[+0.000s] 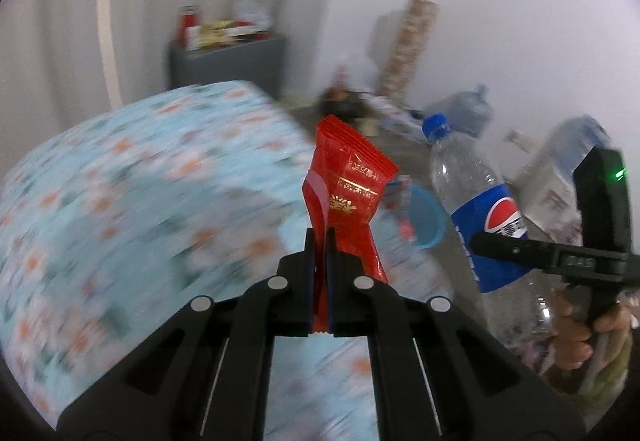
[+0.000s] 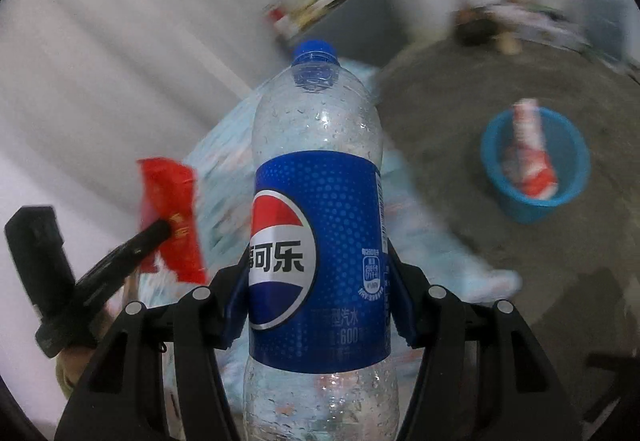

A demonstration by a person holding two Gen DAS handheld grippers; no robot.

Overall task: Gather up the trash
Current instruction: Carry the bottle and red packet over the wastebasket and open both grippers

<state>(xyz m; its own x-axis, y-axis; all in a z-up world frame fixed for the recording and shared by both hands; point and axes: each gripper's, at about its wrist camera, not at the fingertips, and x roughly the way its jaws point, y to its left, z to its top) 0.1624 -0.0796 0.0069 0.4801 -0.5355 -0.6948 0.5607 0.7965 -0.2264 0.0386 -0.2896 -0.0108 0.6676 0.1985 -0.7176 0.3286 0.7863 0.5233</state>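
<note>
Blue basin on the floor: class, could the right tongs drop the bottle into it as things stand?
Probably yes. The blue basin sits open-topped on bare floor, nothing between it and the right tongs holding the Pepsi bottle; a red-and-white wrapper already inside leaves room.

Dim flat light, motion-blurred background, fisheye-warped edges

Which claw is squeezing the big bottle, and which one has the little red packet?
The right claw grips the clear Pepsi bottle with the blue cap. The left claw is pinched shut on the flat red wrapper.
</note>
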